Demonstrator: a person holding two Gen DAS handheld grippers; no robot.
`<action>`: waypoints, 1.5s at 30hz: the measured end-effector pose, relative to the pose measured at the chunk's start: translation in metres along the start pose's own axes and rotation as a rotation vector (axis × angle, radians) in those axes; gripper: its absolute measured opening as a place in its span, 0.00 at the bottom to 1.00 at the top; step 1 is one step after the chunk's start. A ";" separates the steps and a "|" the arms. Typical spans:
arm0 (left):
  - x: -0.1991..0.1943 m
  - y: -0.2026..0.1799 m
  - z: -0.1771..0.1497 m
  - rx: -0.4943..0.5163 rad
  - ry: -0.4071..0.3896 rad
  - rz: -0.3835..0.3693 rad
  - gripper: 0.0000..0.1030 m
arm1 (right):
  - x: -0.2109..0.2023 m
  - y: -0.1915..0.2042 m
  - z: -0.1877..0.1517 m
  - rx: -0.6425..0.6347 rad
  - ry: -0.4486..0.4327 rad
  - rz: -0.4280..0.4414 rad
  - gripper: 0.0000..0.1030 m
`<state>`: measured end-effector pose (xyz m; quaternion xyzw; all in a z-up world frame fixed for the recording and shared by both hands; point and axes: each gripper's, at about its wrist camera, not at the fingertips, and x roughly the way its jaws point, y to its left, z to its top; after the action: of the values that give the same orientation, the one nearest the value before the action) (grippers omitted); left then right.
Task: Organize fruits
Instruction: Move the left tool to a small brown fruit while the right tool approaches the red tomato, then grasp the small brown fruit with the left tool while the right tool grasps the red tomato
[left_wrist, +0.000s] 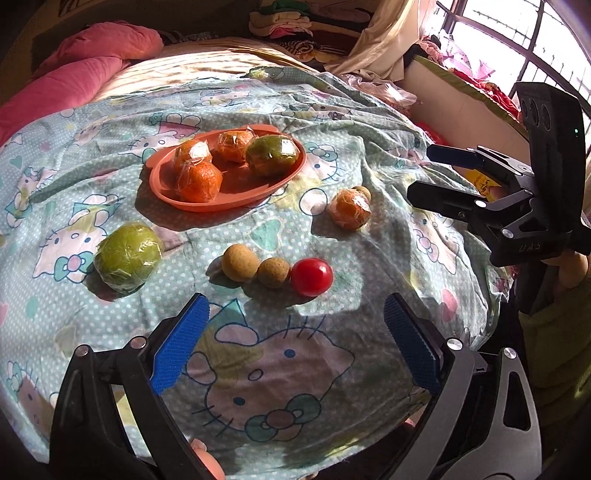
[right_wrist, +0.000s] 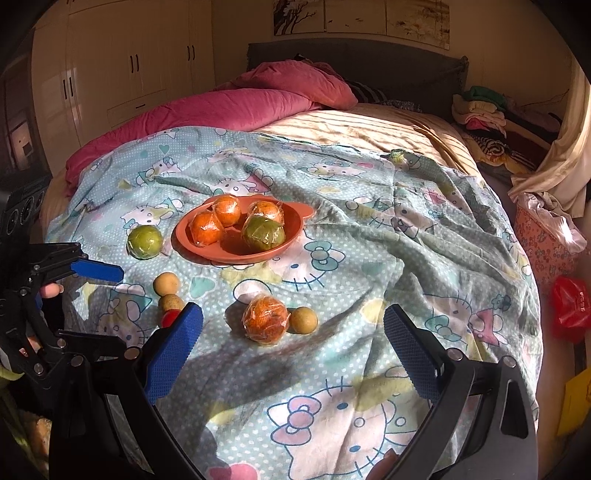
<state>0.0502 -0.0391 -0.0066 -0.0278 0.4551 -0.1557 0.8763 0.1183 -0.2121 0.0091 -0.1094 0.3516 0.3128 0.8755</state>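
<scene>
Left gripper (left_wrist: 295, 339) stood wide open and empty, the row of two tan balls and red tomato (left_wrist: 312, 277) straight ahead, row running crosswise to its fingers. Right gripper (right_wrist: 293, 345), also open and empty, faced the wrapped orange (right_wrist: 266, 319). Plate (left_wrist: 162, 184) lay beyond, holding four fruits; green fruit (left_wrist: 127, 258) left; bare bedsheet between

Open bedspread (left_wrist: 280, 354) before red tomato (left_wrist: 312, 277).
</scene>
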 end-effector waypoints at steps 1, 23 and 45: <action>0.001 -0.001 -0.001 0.002 0.004 -0.003 0.85 | 0.000 0.000 -0.001 0.000 0.004 0.002 0.95; 0.011 0.027 -0.001 -0.055 0.023 0.006 0.46 | 0.021 0.027 -0.018 -0.039 0.084 0.083 0.94; 0.027 0.053 0.023 -0.097 0.034 -0.044 0.22 | 0.054 0.074 -0.024 -0.173 0.139 0.209 0.45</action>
<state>0.0966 0.0014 -0.0242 -0.0777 0.4764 -0.1531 0.8623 0.0890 -0.1387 -0.0434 -0.1689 0.3926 0.4230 0.7990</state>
